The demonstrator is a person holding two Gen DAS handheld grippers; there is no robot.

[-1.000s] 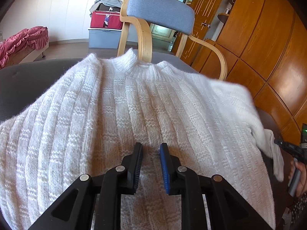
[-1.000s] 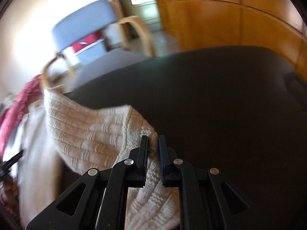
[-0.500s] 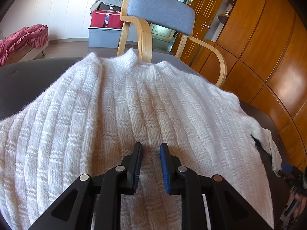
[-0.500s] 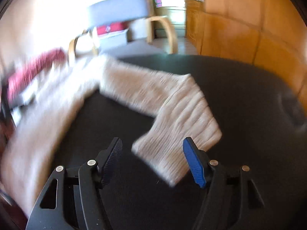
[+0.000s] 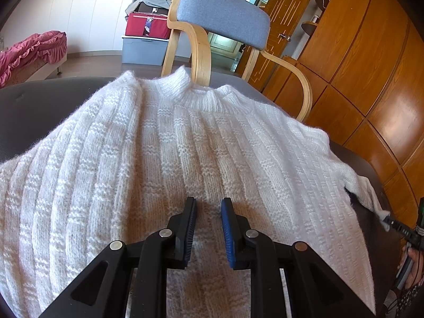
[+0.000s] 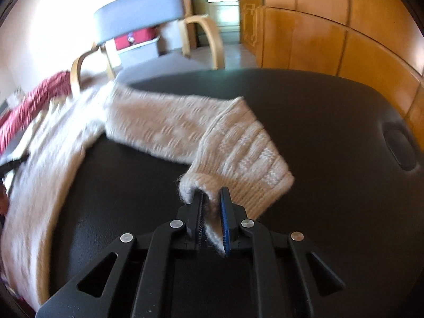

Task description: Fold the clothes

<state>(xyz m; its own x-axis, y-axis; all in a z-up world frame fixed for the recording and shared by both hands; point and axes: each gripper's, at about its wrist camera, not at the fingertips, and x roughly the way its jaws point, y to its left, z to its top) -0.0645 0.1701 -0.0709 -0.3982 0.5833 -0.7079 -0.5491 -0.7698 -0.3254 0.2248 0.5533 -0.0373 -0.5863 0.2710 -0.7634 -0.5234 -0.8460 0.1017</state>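
A white ribbed knit sweater (image 5: 159,145) lies spread on the dark table (image 5: 39,100), collar at the far side. My left gripper (image 5: 208,201) rests low over its lower middle; its jaws stand a narrow gap apart, and no fabric is pinched between them. In the right wrist view the right sleeve (image 6: 238,145) stretches out across the table (image 6: 331,122) and bends at the cuff. My right gripper (image 6: 212,192) is shut on the cuff's edge. The left wrist view shows that gripper (image 5: 394,225) at the far right, held by a hand (image 5: 410,257).
A wooden chair with a blue backrest (image 5: 222,8) stands behind the table's far edge. Wooden cabinets (image 5: 371,66) line the right side. A red and grey storage box (image 5: 145,39) and pink bedding (image 5: 31,50) sit further back. A handle recess (image 6: 400,148) marks the table's right.
My right gripper opened and dropped the cuff half a second ago, then closed on the cuff's edge again. The sleeve now lies further out on the table. The left gripper has stayed put.
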